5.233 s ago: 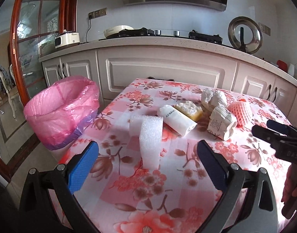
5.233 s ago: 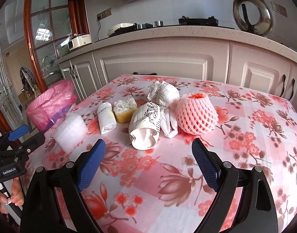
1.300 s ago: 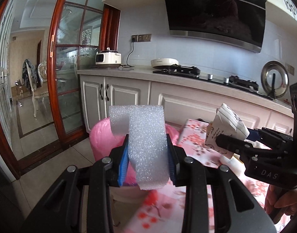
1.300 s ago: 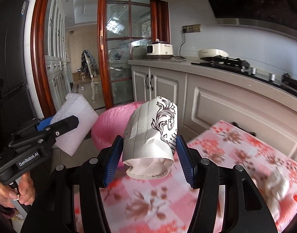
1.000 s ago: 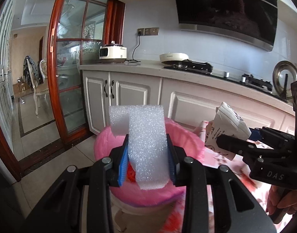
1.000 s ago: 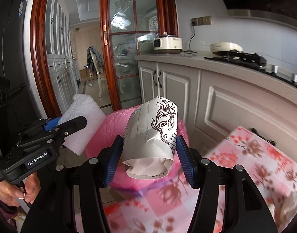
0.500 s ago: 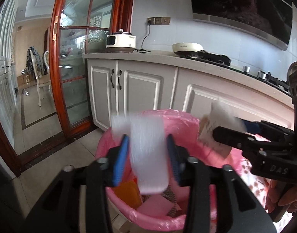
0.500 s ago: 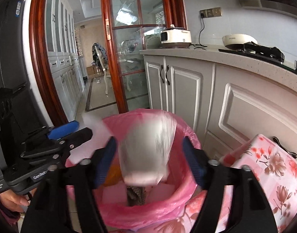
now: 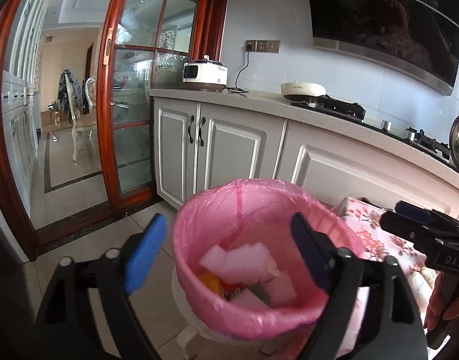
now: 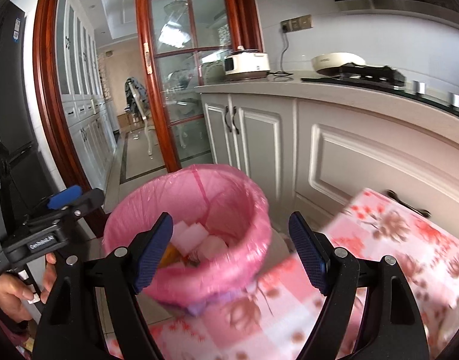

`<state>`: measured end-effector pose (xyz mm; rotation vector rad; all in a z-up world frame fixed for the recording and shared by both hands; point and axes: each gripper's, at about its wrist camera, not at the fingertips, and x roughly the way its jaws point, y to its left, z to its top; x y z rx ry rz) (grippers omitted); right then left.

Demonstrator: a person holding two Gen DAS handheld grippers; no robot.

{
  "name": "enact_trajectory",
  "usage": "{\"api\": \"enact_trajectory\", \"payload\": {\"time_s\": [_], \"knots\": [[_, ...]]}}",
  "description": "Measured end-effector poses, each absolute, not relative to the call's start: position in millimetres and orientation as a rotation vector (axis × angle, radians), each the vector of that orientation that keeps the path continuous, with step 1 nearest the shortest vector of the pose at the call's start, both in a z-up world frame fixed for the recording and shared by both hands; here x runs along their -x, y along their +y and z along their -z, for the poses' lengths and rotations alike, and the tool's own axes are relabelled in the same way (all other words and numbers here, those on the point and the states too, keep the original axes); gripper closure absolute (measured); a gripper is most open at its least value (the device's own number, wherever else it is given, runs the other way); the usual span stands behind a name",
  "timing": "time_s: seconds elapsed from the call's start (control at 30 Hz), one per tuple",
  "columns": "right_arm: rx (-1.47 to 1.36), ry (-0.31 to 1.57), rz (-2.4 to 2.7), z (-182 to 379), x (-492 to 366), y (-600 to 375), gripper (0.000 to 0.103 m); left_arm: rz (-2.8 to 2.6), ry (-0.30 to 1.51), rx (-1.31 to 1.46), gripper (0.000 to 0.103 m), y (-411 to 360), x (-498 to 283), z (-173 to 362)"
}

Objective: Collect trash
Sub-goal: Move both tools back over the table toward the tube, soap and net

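Note:
A bin lined with a pink bag (image 9: 199,228) stands on the floor beside the table; it also shows in the right wrist view (image 10: 133,219). White foam pieces (image 9: 238,259) and other trash lie inside it, and the foam also shows in the right wrist view (image 10: 196,235). My left gripper (image 9: 226,255) is open and empty above the bin. My right gripper (image 10: 229,249) is open and empty above the bin's near rim. The right gripper shows at the right of the left wrist view (image 9: 421,225). The left gripper shows at the left of the right wrist view (image 10: 64,207).
The table with a pink floral cloth (image 10: 379,255) is to the right of the bin. White kitchen cabinets (image 9: 229,150) and a counter with a rice cooker (image 9: 203,72) stand behind. A red-framed glass door (image 9: 130,114) is at the left.
Both grippers opened over the bin. The foam block dropped from the left and the paper bag from the right into the bin.

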<state>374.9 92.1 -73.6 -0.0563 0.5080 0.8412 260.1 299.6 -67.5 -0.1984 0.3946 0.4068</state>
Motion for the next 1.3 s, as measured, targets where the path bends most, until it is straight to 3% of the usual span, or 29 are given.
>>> {"api": "enact_trajectory", "payload": {"time_s": [0.07, 0.7, 1.3], "knots": [[0.054, 0.507, -0.819, 72, -365, 76, 0.024, -0.412, 0.385, 0.206, 0.005, 289, -246, 65], [-0.046, 0.559, -0.493, 104, -278, -132, 0.021, -0.166, 0.528, 0.103, 0.005, 115, -206, 95], [-0.159, 0.613, -0.257, 143, -283, -239, 0.021, -0.052, 0.614, 0.056, 0.005, 17, -250, 116]]}}
